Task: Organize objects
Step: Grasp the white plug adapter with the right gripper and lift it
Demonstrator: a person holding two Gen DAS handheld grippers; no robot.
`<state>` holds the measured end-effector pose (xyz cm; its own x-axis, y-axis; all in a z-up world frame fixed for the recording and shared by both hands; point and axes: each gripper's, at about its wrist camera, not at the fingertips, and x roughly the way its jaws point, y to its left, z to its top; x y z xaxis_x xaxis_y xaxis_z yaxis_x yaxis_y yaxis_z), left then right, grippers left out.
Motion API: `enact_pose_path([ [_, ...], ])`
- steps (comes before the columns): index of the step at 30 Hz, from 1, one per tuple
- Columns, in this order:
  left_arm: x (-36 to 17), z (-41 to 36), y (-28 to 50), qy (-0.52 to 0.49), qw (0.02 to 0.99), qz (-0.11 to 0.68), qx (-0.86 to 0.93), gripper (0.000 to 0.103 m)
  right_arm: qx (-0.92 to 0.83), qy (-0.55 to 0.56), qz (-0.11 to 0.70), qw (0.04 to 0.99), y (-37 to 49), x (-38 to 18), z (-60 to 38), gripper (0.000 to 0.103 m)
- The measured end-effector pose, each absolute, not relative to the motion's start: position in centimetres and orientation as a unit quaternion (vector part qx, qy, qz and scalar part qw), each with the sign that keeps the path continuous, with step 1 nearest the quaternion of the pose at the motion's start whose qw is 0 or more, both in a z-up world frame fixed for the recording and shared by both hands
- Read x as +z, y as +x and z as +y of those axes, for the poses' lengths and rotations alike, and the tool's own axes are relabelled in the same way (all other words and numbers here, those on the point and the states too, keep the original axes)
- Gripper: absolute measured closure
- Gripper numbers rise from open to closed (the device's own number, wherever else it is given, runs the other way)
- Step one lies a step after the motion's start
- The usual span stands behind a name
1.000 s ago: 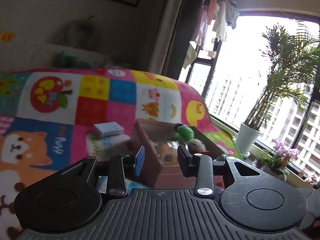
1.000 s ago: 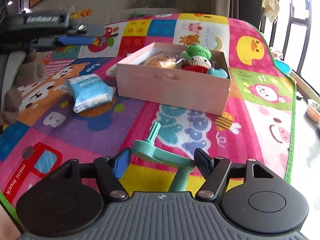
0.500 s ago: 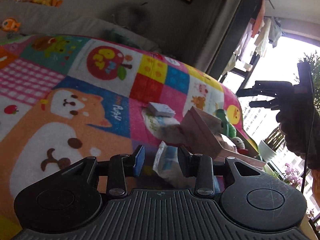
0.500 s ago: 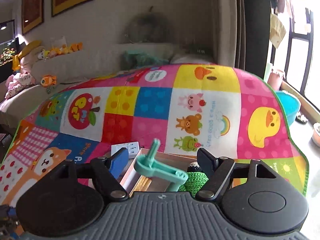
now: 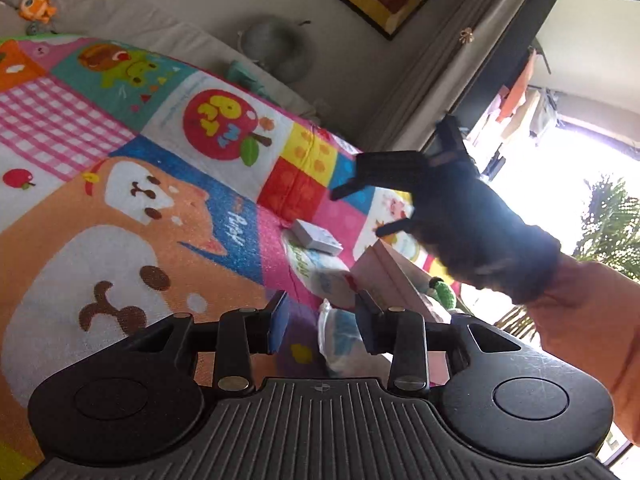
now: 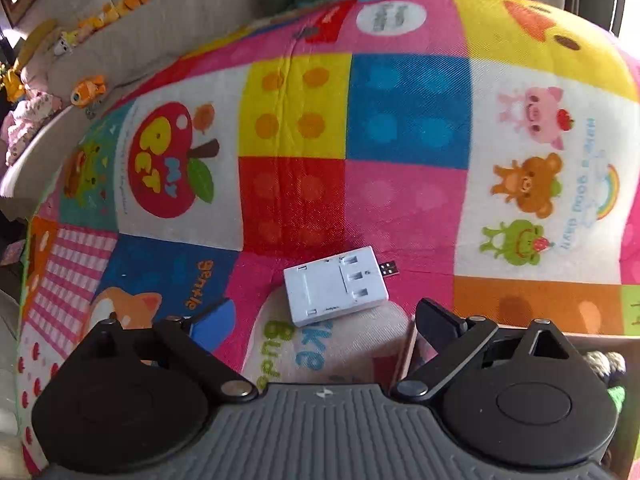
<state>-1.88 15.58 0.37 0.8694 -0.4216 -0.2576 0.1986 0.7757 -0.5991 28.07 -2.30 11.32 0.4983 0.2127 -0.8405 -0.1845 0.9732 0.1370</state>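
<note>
Teal hook gone; right claw (image 6: 320, 322) spread empty.

Right gripper (image 6: 322, 320) now wide open, teal piece gone

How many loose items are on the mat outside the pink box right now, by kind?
White USB charger: 1
Blue-and-white packet: 1
Total: 2
Both lie on the play mat beside the pink box. Each hand-held gripper, left and right, is open and empty.
</note>
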Motion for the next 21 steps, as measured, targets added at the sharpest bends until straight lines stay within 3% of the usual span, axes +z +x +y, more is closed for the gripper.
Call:
enact_pose_path([
  [3, 0.2, 15.9, -1.8, -0.303, 0.917, 0.193, -0.173, 0.063, 0.091, -0.045, 0.492, 0.865, 30.5, 9.7, 0.1, 0.0],
  [12, -0.3, 17.0, -1.5, -0.34, 0.904, 0.192, -0.174, 0.063, 0.073, -0.085, 0.557, 0.823, 34.7, 5.1, 2.1, 0.0],
  [15, -0.4, 17.4, -1.6, -0.353, 0.901, 0.19, -0.168, 0.063, 0.084, -0.067, 0.552, 0.827, 34.1, 4.8, 2.3, 0.008],
  [21, -0.7, 17.9, -1.3, -0.367, 0.897, 0.191, -0.155, 0.063, 0.15, -0.083, 0.522, 0.835, 28.7, 7.1, 4.0, 0.009],
])
